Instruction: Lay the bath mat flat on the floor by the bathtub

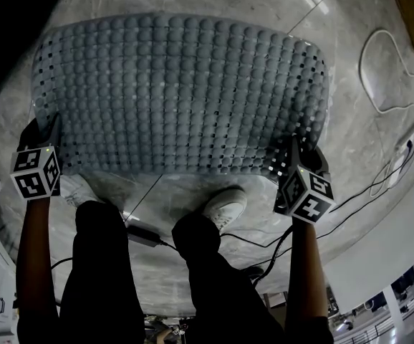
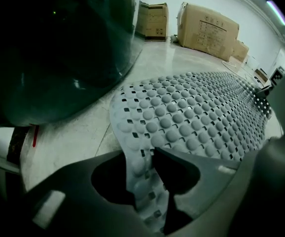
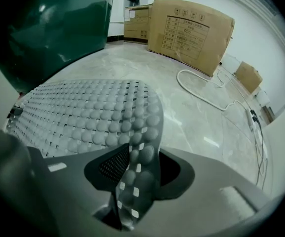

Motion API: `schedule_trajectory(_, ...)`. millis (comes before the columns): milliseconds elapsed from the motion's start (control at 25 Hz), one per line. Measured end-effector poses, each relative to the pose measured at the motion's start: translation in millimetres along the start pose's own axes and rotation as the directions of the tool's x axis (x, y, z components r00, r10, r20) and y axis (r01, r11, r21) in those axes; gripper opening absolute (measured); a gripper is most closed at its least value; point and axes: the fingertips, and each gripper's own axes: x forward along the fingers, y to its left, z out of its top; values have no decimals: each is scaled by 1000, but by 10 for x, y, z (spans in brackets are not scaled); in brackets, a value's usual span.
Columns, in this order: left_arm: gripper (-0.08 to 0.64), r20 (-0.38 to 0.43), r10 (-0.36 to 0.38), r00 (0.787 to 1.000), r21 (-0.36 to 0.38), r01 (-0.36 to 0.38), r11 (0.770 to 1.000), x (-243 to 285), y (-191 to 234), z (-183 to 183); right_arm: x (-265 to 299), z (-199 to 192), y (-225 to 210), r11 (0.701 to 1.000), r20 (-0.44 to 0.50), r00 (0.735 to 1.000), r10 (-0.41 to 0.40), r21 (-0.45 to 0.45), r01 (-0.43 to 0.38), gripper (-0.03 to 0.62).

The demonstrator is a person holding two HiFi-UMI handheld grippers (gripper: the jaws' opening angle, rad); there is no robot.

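Bath mat [image 1: 178, 92] lies spread on the marble floor [image 1: 350, 135] by the dark-green tub [image 3: 58, 23]; job approx. done. Our left gripper [image 1: 49, 138] pinches one near corner, while the right gripper [image 1: 298, 153] stands jaws apart w/ the other corner loose between. Left: drop both corners, flatten that edge.

Mat [image 1: 178, 92] is grey, all round bumps with a grid of little square holes. Floor [image 1: 350, 20] under it is pale veined marble. Tub [image 3: 58, 28] beyond the mat is dark green, boxes [image 3: 189, 33] brown, shoe [image 1: 225, 206] white, cubes [image 1: 35, 172] black-and-white squares.
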Motion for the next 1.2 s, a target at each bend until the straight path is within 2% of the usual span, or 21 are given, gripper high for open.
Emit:
schedule_trajectory(400, 247, -30, 85, 996, 6, -85, 996, -66, 144, -64, -5, -33, -102, 998, 8, 1000, 0, 56, 0, 231)
schedule_trajectory(720, 259, -19, 101, 995, 20, -100, 995, -143, 124, -68, -66, 13, -142, 996, 38, 999, -37, 82, 34, 278)
schedule_trajectory(1040, 259, -1, 77, 997, 22, -77, 997, -319, 37, 57, -230, 88, -53, 998, 40, 999, -1, 69, -2, 267)
schedule_trajectory(1200, 258, -8, 43, 999, 6, -43, 999, -498, -17, 115, -393, 163, 51, 996, 39, 998, 41, 81, -44, 228)
